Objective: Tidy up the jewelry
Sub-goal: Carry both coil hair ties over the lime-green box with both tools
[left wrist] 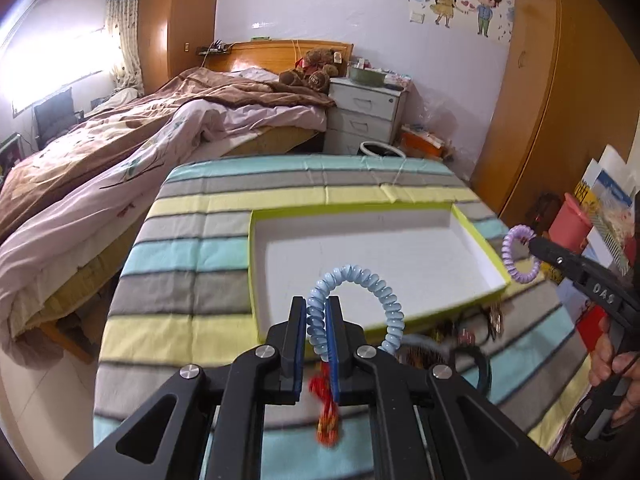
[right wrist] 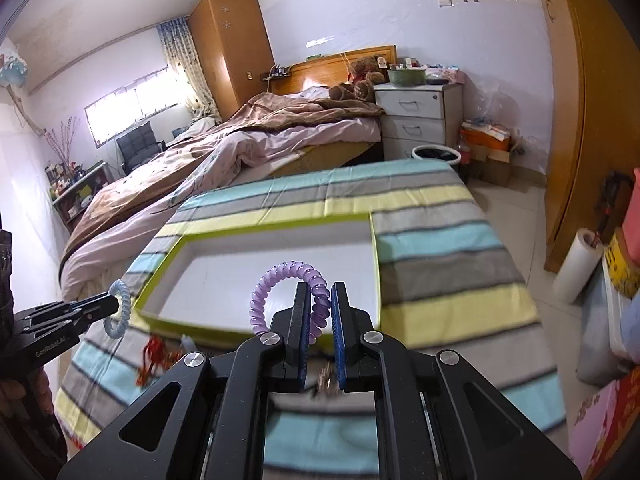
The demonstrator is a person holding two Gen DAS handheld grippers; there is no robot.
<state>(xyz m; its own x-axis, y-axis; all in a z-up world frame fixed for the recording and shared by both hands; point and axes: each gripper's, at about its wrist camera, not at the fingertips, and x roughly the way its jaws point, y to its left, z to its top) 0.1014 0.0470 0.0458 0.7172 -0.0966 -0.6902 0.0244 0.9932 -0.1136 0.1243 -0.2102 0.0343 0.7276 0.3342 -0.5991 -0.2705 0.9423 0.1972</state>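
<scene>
I have my left gripper clamped on a pale blue spiral-coil plastic bracelet, whose loop arches up and over to the side of the fingers, just in front of the near wall of the shallow white cardboard tray with lime-green rim. From the right wrist camera the same left gripper shows at that tray's near-left corner, the blue bracelet hanging from its tip above the cloth. My right gripper is closed on a translucent purple spiral-coil plastic bracelet, pinched between the blue pads with the loop standing up in front of the tray's near wall; in the left wrist view that right gripper holds the purple bracelet just off the tray's right edge. The tray sits on a surface covered in a cloth striped turquoise, grey and pale yellow. On the cloth in front of the tray's near wall lies a red-and-gold braided cord ornament, partly hidden behind my left fingers, and beside it, toward the tray's near-right corner, a blurred heap of dark bands and small trinkets that I cannot make out individually. Through the right camera the red cord piece lies near the tray's near-left corner.
</scene>
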